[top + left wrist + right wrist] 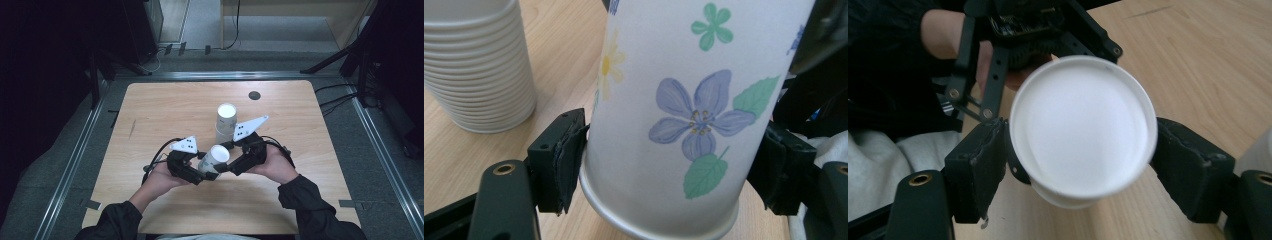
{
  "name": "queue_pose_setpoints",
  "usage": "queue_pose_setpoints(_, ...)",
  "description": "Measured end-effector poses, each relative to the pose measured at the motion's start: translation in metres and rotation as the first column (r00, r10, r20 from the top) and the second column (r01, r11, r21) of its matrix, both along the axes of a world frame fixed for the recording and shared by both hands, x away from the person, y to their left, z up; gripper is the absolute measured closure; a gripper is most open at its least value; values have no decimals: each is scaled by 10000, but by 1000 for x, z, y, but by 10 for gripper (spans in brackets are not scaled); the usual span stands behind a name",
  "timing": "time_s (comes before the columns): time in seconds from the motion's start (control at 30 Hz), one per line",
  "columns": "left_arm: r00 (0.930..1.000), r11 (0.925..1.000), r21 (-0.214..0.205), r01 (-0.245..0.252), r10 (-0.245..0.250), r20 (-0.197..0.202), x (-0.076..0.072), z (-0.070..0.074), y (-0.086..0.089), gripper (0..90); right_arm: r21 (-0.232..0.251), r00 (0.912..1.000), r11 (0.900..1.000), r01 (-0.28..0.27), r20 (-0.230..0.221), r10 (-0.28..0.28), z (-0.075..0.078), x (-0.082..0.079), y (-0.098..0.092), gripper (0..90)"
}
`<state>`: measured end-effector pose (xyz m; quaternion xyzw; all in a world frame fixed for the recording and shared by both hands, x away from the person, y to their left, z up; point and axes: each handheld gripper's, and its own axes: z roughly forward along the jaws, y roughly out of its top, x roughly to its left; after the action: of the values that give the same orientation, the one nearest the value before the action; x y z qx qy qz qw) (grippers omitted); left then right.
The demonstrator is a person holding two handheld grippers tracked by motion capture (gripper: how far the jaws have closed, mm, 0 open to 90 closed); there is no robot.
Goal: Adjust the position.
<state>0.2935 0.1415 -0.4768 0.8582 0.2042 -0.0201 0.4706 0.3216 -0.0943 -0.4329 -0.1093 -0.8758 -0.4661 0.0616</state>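
Observation:
A white paper cup (215, 157) printed with flowers (674, 100) hangs tilted over the table's front middle, between both grippers. My left gripper (206, 173) is shut on it: in the left gripper view (674, 165) both pads (569, 160) press the cup's wall near its base. In the right gripper view the cup's white mouth (1083, 125) faces the camera. My right gripper (1080, 150) stands open around the rim, its pads (980, 165) close beside it without pressing. In the high view the right gripper (229, 166) sits at the cup's right.
A stack of white paper cups (226, 120) (479, 65) stands upright on the wooden table (165, 110) just behind the hands. A small black round cap (254, 95) lies at the far right. Metal rails and dark floor border the table.

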Motion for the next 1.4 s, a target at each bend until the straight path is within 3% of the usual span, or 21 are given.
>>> queue_pose_setpoints(0.1, 9998, 9997, 152, 189, -189, -25, 2, 4, 5, 248, -105, 9998, 9999, 96, 163, -94, -1, 1, -5, 230)
queue_pose_setpoints(0.33, 9996, 9975, 701, 39, -59, 279, 9, 20, 23, 248, -398, 9993, 9986, 358, 64, -355, -10, 1, -18, 256)
queue_pose_setpoints(0.53, 9983, 9883, 1506, 219, -297, 501, 15, 28, 27, 249, -568, 9984, 9968, 557, -86, -563, -20, 1, -19, 265)
queue_pose_setpoints(0.67, 9979, 9792, 1986, 408, -501, 417, 19, 26, 23, 249, -878, 9980, 9942, 628, -66, -636, -27, -2, -21, 267)
queue_pose_setpoints(0.93, 9902, 9412, 3126, 1281, -1389, 123, 24, 19, 3, 249, -987, 9967, 9919, 797, 238, -777, -33, -8, -25, 276)
queue_pose_setpoints(0.97, 9902, 9412, 3126, 1281, -1389, 123, 24, 19, 3, 250, -1010, 9967, 9916, 802, 234, -782, -34, -9, -25, 276)
queue_pose_setpoints(1.07, 9854, 9193, 3599, 1590, -1704, 0, 24, 14, -7, 250, -1080, 9965, 9908, 814, 297, -786, -36, -11, -26, 278)
queue_pose_setpoints(1.4, 9715, 8753, 4259, 2292, -2327, -448, 22, 4, -24, 250, -1164, 9972, 9915, 576, 550, -515, -39, -16, -23, 278)
